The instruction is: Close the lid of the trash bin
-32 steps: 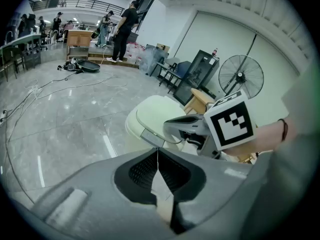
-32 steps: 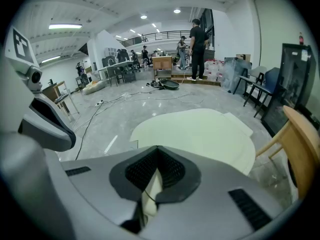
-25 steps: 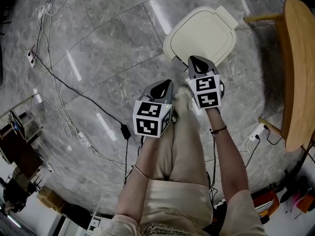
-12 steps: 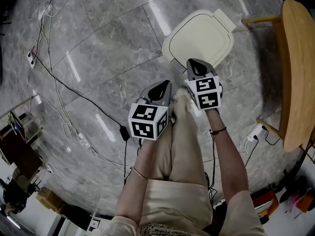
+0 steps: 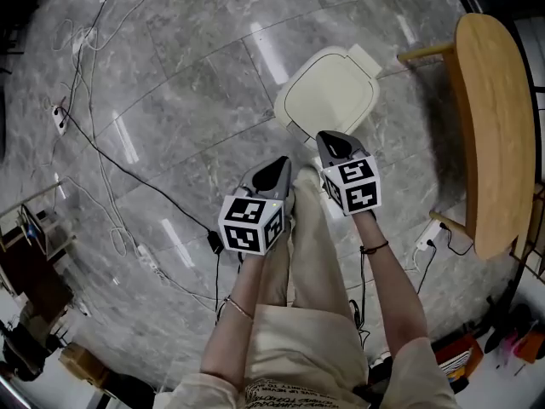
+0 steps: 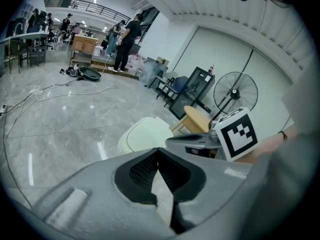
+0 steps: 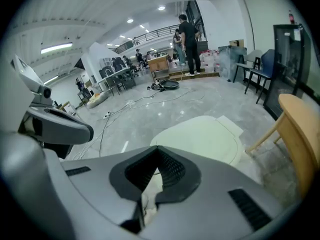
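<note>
The cream trash bin [image 5: 328,96] stands on the grey stone floor with its lid lying flat on top. It also shows in the left gripper view [image 6: 142,134] and the right gripper view [image 7: 200,136]. My left gripper [image 5: 277,167] hangs above the floor, short of the bin's near edge, its jaws shut and empty [image 6: 158,150]. My right gripper [image 5: 330,139] hovers over the bin's near rim without touching it, jaws shut with nothing between them [image 7: 158,148]. My legs and shoes show below both grippers.
A round wooden table [image 5: 490,118] stands right of the bin. Black and white cables [image 5: 94,143] run over the floor at the left, and a power strip [image 5: 426,235] lies at the right. A standing fan [image 6: 235,94] and people [image 6: 127,39] are far off.
Both grippers have risen away from the bin's near rim, still shut. The bin looks smaller and its lid stays down.
</note>
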The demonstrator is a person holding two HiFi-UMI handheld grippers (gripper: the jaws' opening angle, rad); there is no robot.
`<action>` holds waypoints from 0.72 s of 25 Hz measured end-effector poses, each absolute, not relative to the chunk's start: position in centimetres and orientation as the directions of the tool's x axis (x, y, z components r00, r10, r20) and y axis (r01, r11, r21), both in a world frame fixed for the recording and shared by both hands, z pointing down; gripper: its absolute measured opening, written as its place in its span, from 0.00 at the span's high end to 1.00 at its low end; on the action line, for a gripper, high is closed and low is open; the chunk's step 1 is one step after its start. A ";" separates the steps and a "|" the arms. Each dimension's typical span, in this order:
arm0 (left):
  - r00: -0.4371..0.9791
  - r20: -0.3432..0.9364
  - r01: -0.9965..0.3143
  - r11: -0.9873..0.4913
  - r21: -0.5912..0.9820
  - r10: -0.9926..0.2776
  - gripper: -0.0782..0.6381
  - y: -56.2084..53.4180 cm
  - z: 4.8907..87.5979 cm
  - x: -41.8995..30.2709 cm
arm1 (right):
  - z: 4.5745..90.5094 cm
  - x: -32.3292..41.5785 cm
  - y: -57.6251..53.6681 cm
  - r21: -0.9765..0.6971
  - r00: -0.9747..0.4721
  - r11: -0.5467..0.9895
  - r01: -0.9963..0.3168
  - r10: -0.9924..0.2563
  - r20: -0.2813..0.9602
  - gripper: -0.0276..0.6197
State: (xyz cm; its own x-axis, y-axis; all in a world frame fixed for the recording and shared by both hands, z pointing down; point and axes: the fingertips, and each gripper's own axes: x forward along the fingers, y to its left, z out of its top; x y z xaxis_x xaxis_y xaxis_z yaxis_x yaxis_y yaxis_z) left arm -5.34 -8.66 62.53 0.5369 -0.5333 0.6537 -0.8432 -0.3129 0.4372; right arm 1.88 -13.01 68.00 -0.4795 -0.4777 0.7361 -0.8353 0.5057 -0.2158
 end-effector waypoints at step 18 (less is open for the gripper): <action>0.544 0.602 -0.839 -0.371 0.398 -0.585 0.86 -7.5 51.6 -6.1 | 54.6 3.1 -10.6 -0.251 -0.498 0.455 -0.854 -0.576 0.648 0.95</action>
